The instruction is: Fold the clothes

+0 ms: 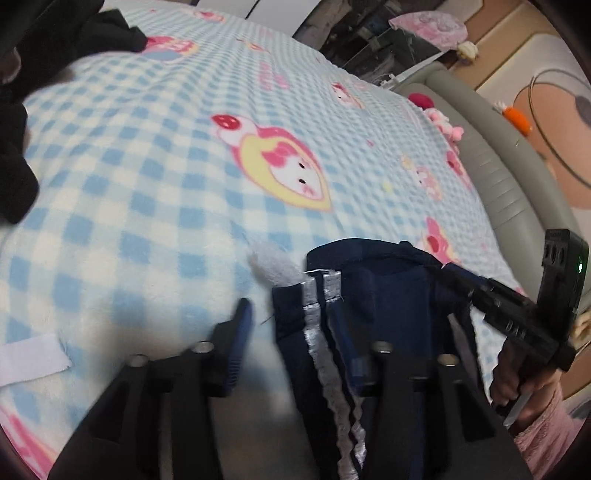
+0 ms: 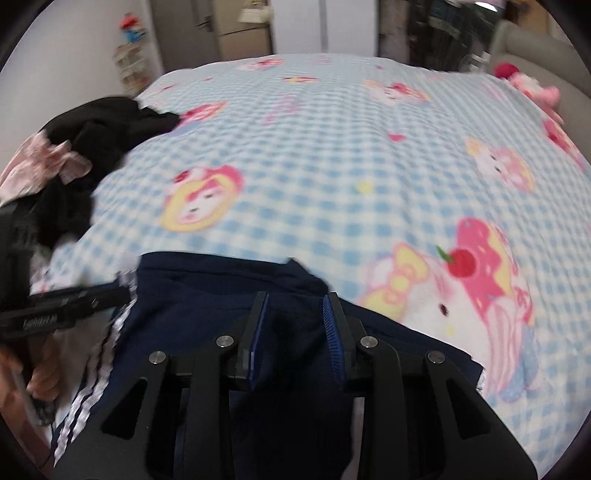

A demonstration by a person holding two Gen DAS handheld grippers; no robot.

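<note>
A navy garment point(image 1: 373, 295) with white side stripes point(image 1: 314, 332) lies at the near edge of a bed under a blue checked blanket point(image 1: 155, 192). My left gripper point(image 1: 291, 321) stands open. Its left finger point(image 1: 240, 332) is clear of the cloth, and the striped edge drapes over its right finger point(image 1: 354, 362). In the right wrist view the same navy garment point(image 2: 207, 302) is bunched between the two pads of my right gripper point(image 2: 295, 317), which is shut on it. Each gripper shows in the other's view, held by a hand point(image 1: 517, 387).
A heap of black clothes point(image 2: 103, 125) and a pink garment point(image 2: 40, 162) lie at the blanket's left side. Pink plush toys point(image 2: 535, 88) sit by the grey padded headboard point(image 1: 491, 166). A white strip point(image 1: 29, 354) lies at the near left. Cupboards point(image 2: 295, 26) stand beyond the bed.
</note>
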